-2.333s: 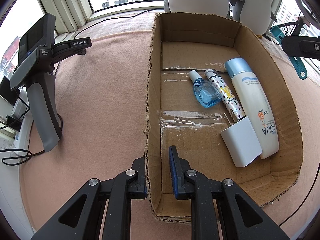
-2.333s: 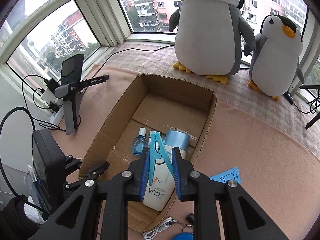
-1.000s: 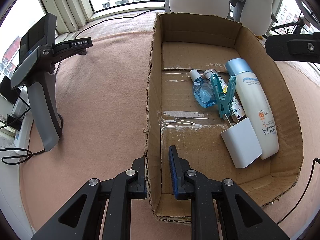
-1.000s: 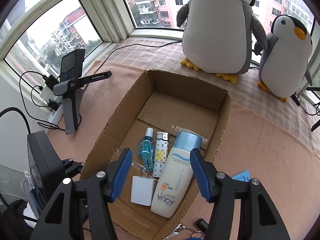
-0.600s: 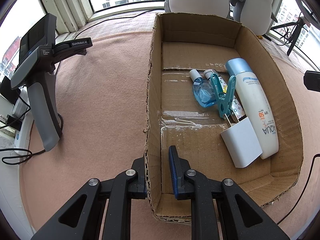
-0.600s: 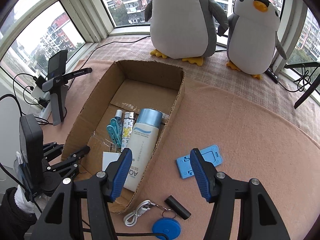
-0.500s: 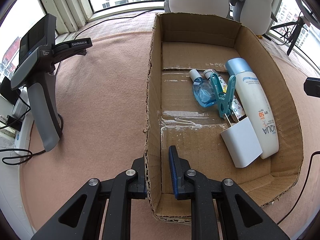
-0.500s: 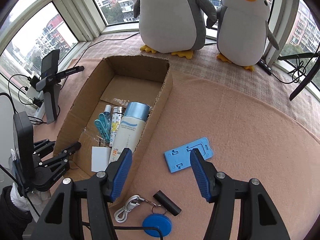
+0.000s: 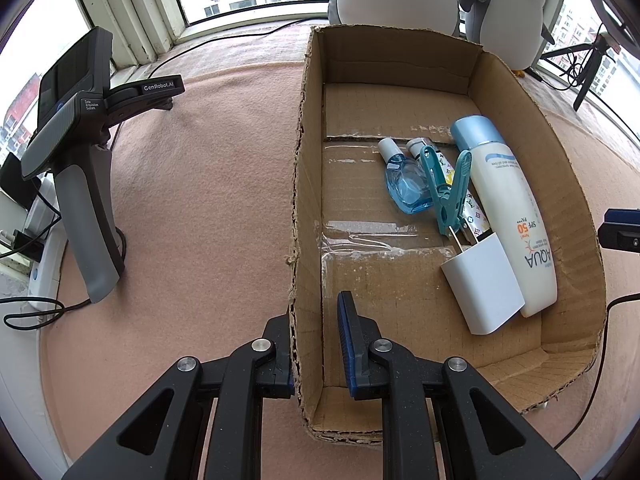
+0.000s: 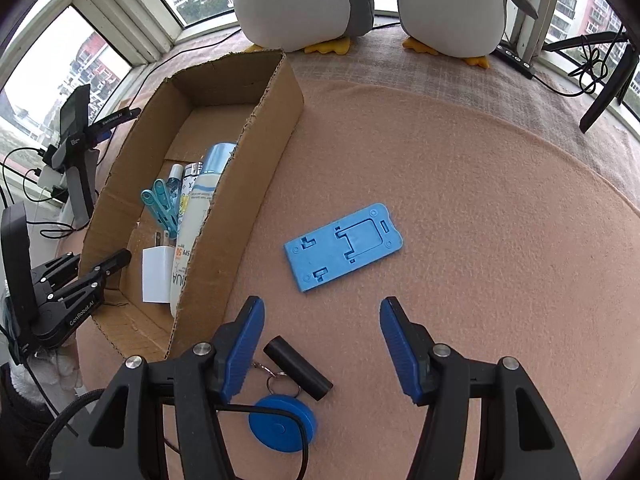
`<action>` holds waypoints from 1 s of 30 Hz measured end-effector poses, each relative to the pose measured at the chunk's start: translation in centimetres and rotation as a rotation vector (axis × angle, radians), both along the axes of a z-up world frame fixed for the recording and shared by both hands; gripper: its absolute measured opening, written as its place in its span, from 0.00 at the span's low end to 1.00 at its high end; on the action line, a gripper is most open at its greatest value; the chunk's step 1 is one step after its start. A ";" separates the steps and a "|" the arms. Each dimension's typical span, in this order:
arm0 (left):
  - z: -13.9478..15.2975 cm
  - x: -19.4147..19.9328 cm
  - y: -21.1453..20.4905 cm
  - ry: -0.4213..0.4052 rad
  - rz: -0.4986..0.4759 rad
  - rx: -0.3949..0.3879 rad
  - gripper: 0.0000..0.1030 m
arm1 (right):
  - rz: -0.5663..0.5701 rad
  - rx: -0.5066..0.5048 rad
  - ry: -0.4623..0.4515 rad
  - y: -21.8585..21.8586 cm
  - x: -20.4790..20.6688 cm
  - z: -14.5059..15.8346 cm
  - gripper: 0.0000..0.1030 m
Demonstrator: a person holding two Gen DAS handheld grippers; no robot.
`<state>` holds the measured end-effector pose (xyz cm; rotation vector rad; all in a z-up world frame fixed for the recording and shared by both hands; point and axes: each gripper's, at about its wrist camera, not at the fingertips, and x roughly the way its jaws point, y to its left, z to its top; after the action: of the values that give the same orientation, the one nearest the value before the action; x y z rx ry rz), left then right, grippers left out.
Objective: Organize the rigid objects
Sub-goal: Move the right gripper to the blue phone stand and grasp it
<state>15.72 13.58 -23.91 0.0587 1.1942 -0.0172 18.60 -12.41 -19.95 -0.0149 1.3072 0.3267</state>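
Observation:
My left gripper (image 9: 316, 344) is shut on the near left wall of the cardboard box (image 9: 306, 200), one finger outside and one inside. In the box lie a teal clothespin (image 9: 448, 192), a small blue bottle (image 9: 404, 184), a patterned tube (image 9: 472, 212), a white sunscreen bottle (image 9: 508, 216) and a white charger (image 9: 482, 284). My right gripper (image 10: 322, 330) is open and empty above the pink cloth, just short of a blue flat phone stand (image 10: 344, 246). A black cylinder (image 10: 298, 368) and a blue round disc (image 10: 282, 422) lie by its left finger.
Two plush penguins (image 10: 304, 0) stand behind the box. A spare gripper handle on a stand (image 9: 84, 168) sits left of the box, with cables along the window sill. A black tripod leg (image 10: 604, 96) and cables are at the far right.
My right gripper has opened and left the teal clothespin in the box, then swung right and down over the cloth towards the blue phone stand. My left gripper has kept its hold on the box wall.

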 end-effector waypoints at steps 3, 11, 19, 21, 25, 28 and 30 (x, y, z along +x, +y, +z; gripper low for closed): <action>0.0 0.0 0.0 0.000 0.000 0.000 0.17 | -0.002 -0.012 0.014 -0.2 -0.3 -0.8 0.51; -0.1 0.0 0.0 0.001 0.000 -0.002 0.17 | -0.159 0.108 0.087 -1.8 1.9 -2.0 0.50; -0.1 0.1 0.1 0.003 0.002 -0.008 0.17 | -0.296 0.196 0.151 -3.4 4.1 -3.5 0.47; -0.2 0.0 0.1 0.003 0.001 -0.008 0.17 | -0.317 0.212 0.160 -3.6 4.5 -3.7 0.46; -0.2 0.0 0.1 0.003 0.000 -0.007 0.17 | -0.324 0.210 0.157 -3.1 5.1 -3.7 0.45; -0.2 0.0 0.1 0.003 0.001 -0.008 0.17 | -0.311 0.178 0.143 -2.4 5.8 -3.6 0.45; -0.2 0.0 0.2 0.003 0.000 -0.008 0.17 | -0.298 0.143 0.127 -1.7 6.0 -3.4 0.45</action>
<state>15.74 13.74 -24.12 0.0516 1.1968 -0.0218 24.56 -14.07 -23.39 0.3227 1.3869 0.1674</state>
